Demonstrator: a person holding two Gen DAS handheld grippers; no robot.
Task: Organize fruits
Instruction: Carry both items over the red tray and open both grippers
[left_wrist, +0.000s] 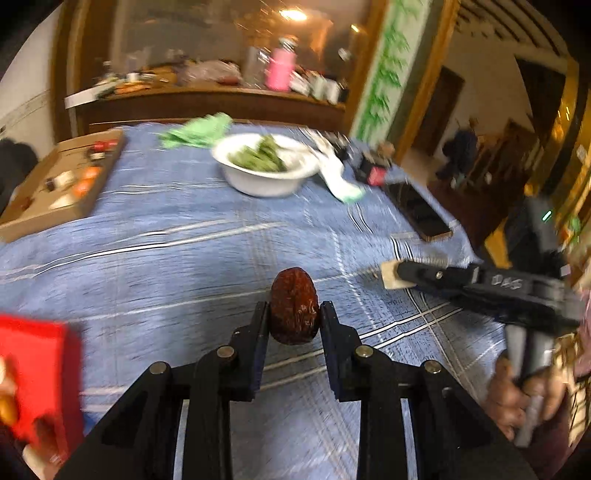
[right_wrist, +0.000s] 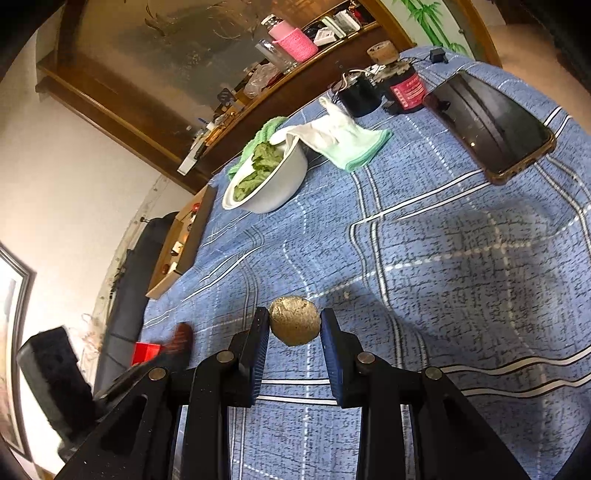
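Fruits are both in hand: the left gripper (left_wrist: 294, 314) clamps a red date (left_wrist: 294, 306), and the right gripper (right_wrist: 294, 325) clamps a tan round fruit (right_wrist: 294, 320), both above the blue cloth (right_wrist: 461, 258). Carrying seems underway; next, each needs a sorting spot, perhaps the red box (left_wrist: 37, 376).

One date (left_wrist: 294, 306), one walnut (right_wrist: 294, 320). One bowl (right_wrist: 266, 181), one phone (right_wrist: 489, 127), one red box (left_wrist: 35, 373). Two claws.
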